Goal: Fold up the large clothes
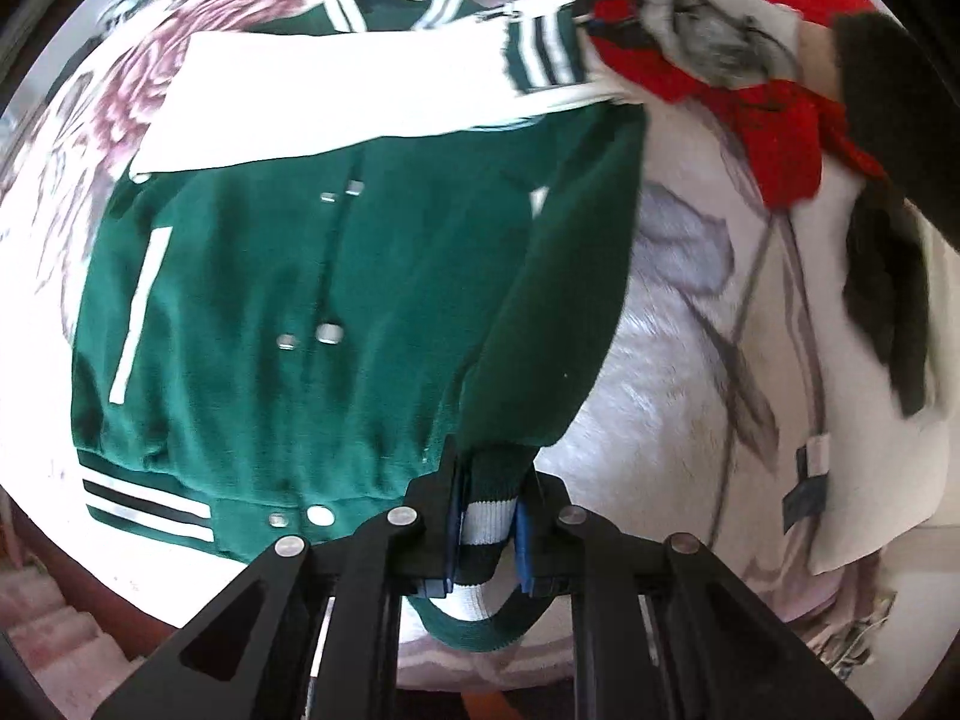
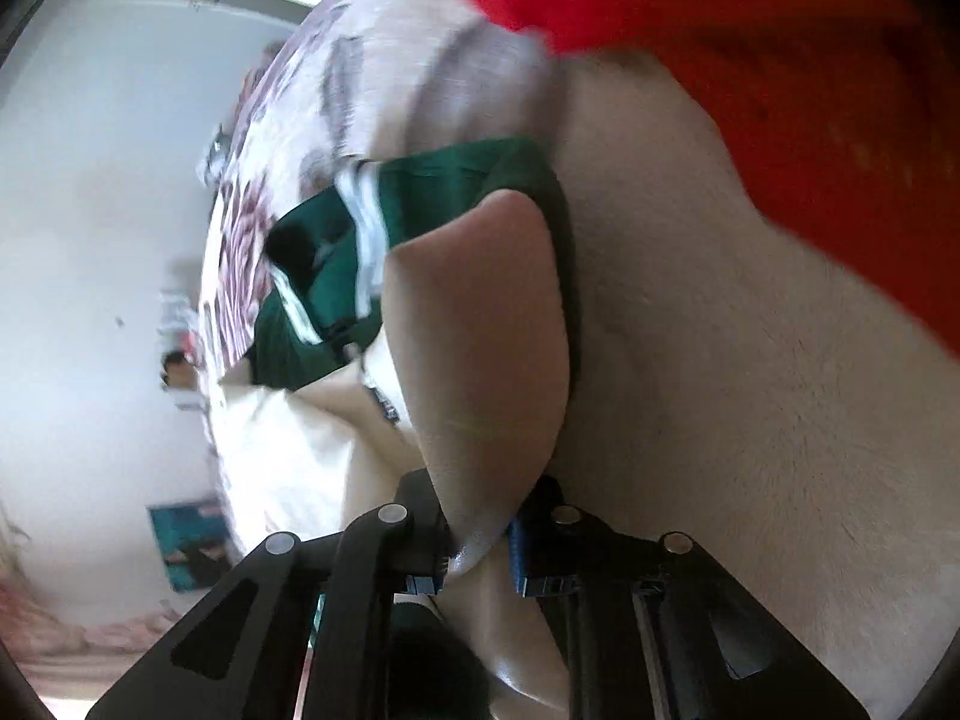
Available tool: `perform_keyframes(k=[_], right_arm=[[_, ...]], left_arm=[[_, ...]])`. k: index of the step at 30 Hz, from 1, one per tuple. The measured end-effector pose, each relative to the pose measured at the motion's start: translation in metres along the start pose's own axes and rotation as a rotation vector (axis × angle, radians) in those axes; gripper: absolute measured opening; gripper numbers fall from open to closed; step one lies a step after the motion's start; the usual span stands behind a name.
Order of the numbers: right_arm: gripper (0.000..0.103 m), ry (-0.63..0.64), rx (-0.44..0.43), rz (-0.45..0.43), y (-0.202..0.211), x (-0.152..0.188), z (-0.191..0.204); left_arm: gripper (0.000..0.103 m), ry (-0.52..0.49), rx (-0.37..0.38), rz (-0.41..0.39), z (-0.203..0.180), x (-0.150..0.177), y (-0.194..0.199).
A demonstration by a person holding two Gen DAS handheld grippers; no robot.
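A green varsity jacket (image 1: 288, 300) with white sleeves and striped trim lies front-up on a floral bedspread (image 1: 678, 312). My left gripper (image 1: 487, 516) is shut on the striped cuff (image 1: 489, 519) of the green sleeve (image 1: 558, 300), near the jacket's hem. The right gripper (image 1: 606, 0) shows at the top of the left wrist view, holding the other white sleeve (image 1: 336, 96) laid across the chest. In the right wrist view, my right gripper (image 2: 480, 540) is shut on cream sleeve fabric (image 2: 486, 330), with the green jacket (image 2: 336, 288) beyond.
A red garment (image 1: 774, 138) and a black garment (image 1: 882, 240) lie heaped at the right of the bed. A cream cloth with a label (image 1: 840, 450) lies beside them. A white wall (image 2: 102, 210) is behind the bed.
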State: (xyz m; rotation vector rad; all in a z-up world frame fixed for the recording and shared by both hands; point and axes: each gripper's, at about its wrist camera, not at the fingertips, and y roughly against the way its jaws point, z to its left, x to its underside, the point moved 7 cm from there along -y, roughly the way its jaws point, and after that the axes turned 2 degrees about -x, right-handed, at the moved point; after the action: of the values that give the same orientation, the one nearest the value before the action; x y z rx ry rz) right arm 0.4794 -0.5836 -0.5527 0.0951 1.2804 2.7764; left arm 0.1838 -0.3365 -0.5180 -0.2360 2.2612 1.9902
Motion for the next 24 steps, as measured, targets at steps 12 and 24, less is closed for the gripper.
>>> perform_keyframes(k=[12, 24], right_arm=[[0.015, 0.126, 0.222, 0.024, -0.015, 0.001, 0.215], [0.014, 0.311, 0.478, 0.117, -0.248, 0.04, 0.391]], left_arm=[[0.011, 0.178, 0.075, -0.1, 0.157, 0.003, 0.07], [0.011, 0.47, 0.147, -0.056, 0.323, 0.046, 0.011]])
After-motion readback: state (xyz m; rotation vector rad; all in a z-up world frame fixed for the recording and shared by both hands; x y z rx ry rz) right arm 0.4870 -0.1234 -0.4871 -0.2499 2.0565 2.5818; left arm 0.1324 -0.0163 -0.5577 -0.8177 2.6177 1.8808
